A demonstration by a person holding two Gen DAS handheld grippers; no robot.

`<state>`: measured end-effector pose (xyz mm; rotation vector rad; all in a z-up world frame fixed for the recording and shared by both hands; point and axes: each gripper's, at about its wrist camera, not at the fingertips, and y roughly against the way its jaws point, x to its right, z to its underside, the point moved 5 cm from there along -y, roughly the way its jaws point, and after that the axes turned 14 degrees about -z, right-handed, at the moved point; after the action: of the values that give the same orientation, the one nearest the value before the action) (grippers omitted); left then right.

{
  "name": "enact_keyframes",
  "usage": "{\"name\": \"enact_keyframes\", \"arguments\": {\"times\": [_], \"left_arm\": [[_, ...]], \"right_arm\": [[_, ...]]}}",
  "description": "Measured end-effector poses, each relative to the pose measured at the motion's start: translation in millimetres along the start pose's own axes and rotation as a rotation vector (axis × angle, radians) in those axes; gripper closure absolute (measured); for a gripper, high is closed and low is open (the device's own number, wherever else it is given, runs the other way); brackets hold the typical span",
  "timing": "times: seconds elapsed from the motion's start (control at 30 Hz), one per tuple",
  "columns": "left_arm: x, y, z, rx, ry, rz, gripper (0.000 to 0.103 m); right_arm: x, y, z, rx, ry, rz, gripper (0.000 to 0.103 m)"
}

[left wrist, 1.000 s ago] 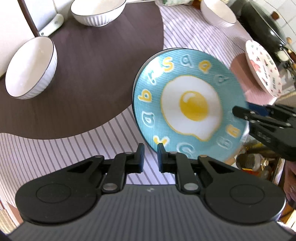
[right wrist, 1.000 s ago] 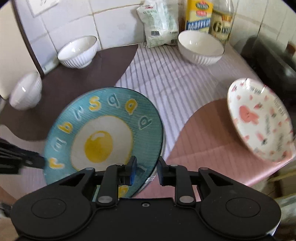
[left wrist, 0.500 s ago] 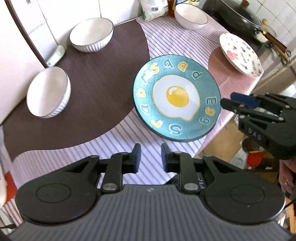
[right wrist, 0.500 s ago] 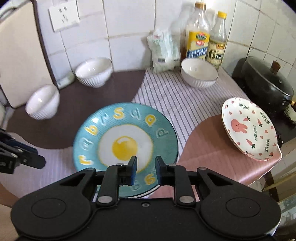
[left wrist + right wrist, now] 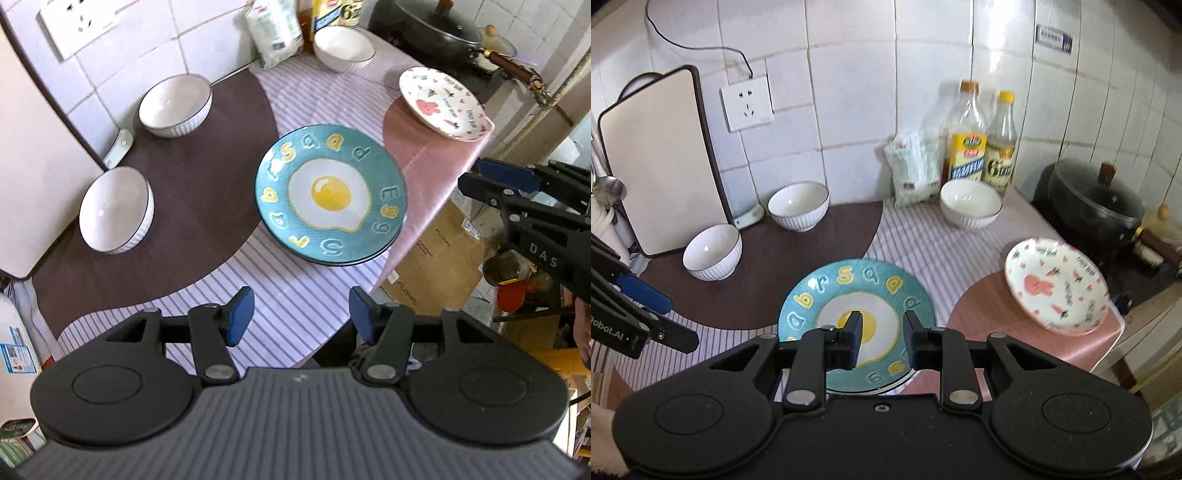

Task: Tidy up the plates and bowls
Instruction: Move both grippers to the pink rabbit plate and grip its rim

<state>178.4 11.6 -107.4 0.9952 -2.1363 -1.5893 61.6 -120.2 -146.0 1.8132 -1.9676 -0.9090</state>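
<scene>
The blue egg plate (image 5: 330, 195) is seen lying flat on the worktop (image 5: 303, 295), close to its front edge, where the striped cloth (image 5: 325, 96) meets the pink mat (image 5: 424, 162). Nothing is held against it. The left gripper (image 5: 301, 314) is raised above the front edge with its jaws just having been opening; they stand well apart and nothing is between them. The right gripper (image 5: 882, 334) is seen over the near side of the plate, its jaws also just having been opening to a narrower gap, and nothing is gripped by them. The rabbit plate (image 5: 445, 103) is set on the pink mat at the right edge, near the black pot (image 5: 1097, 206). One white bowl (image 5: 971, 208) stands on the striped cloth at the back, just before two bottles (image 5: 982, 144) and a bag (image 5: 914, 170). Two further white bowls (image 5: 175, 105) (image 5: 116, 208) rest on the brown mat (image 5: 199, 177) at the left, near the cutting board (image 5: 661, 162) leaned against the tiled wall.
</scene>
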Motion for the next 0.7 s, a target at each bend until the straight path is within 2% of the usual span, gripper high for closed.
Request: {"name": "enact_keyframes", "arguments": {"times": [0.07, 0.27, 0.47, 0.5, 0.57, 0.7], "left_arm": [[7.6, 6.5, -4.0, 0.017, -0.017, -0.003, 0.04], [31.5, 15.2, -19.6, 0.04, -0.054, -0.02, 0.036], [64.5, 16.8, -45.9, 0.048, -0.071, -0.048, 0.034], [71.1, 17.2, -51.7, 0.049, -0.07, -0.056, 0.034], [82.4, 17.6, -61.4, 0.064, -0.067, -0.053, 0.025], [105.7, 15.3, -82.9, 0.078, -0.058, -0.065, 0.024]], "right_arm": [[3.0, 9.4, -3.4, 0.004, 0.009, 0.02, 0.064], [27.3, 33.0, -9.7, 0.021, 0.01, 0.065, 0.048], [62.1, 49.8, -14.6, 0.046, 0.025, 0.037, 0.034], [68.6, 51.5, -14.9, 0.044, 0.026, 0.03, 0.033], [83.1, 53.1, -15.9, 0.039, 0.033, 0.026, 0.031], [109.5, 54.3, -17.8, 0.031, 0.065, 0.029, 0.03]]}}
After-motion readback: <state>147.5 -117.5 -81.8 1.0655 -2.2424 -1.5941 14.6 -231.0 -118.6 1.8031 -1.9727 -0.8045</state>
